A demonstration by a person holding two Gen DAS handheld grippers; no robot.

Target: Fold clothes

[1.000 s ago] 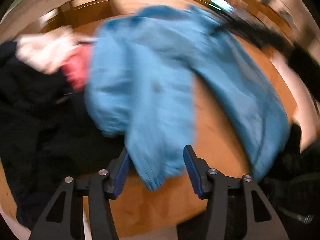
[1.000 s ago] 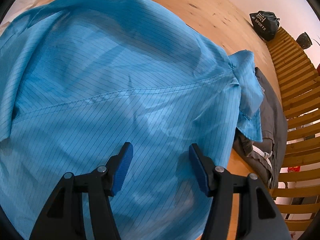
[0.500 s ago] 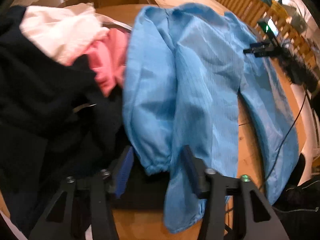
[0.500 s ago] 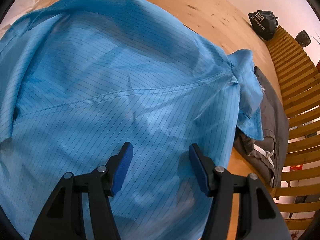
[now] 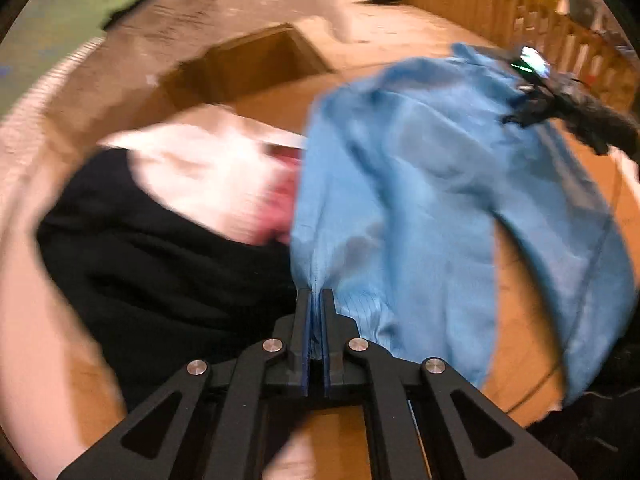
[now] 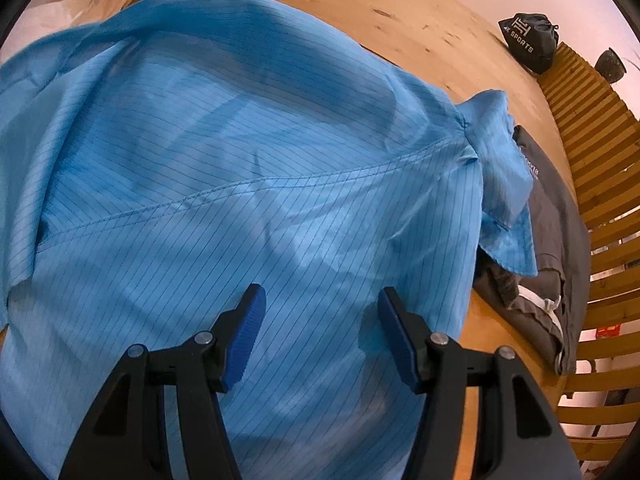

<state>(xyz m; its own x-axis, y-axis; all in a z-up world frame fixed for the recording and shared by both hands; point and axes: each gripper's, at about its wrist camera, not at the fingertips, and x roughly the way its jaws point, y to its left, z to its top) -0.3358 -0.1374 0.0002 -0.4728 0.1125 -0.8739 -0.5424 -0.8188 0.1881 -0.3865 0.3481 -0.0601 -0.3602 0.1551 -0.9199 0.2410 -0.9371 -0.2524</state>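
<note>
A light blue pinstriped shirt [image 6: 248, 152] lies spread over the wooden table [image 6: 440, 28], its collar [image 6: 500, 168] at the right. My right gripper [image 6: 320, 312] is open and hovers just above the shirt's back. In the left wrist view the shirt [image 5: 420, 184] drapes across the table. My left gripper [image 5: 317, 300] is shut on the shirt's sleeve near the cuff. The right gripper also shows in the left wrist view [image 5: 528, 112], over the shirt's far end.
A pile of black [image 5: 160, 264], white [image 5: 200, 168] and pink [image 5: 280, 196] clothes lies left of the shirt. Folded grey clothes [image 6: 552, 248] lie by the collar. A slatted wooden rail [image 6: 600, 184] runs along the right. A black bag [image 6: 528, 40] sits far off.
My left gripper has closed on the blue sleeve and moved with it; that view is blurred. The right gripper has stayed open over the shirt's back.
</note>
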